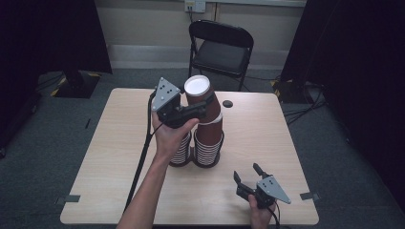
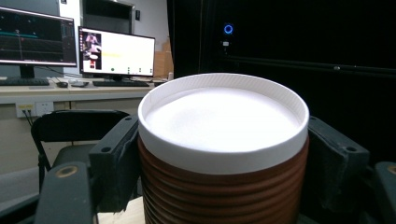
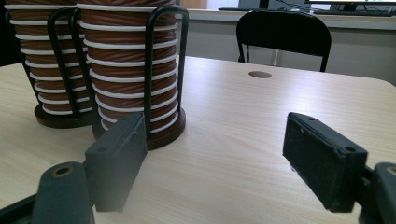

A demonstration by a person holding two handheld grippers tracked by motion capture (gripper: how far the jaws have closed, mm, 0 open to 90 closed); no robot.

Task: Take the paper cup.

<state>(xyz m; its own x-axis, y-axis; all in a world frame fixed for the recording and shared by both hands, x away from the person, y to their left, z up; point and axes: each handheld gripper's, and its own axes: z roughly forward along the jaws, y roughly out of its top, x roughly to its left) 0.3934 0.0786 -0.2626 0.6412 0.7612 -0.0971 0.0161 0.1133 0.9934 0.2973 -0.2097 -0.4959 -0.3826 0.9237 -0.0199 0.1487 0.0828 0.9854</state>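
Brown ribbed paper cup [image 1: 200, 98] with a white rim is sitting clamped in the left gripper [image 1: 203, 109], tilted, just above the right-hand stack [image 1: 208, 145] in its wire holder. I'd be lifting straight along the stack so the cups under it aren't dragging along. Right gripper [image 1: 249, 175] is idling with its jaws apart, nothing between them.
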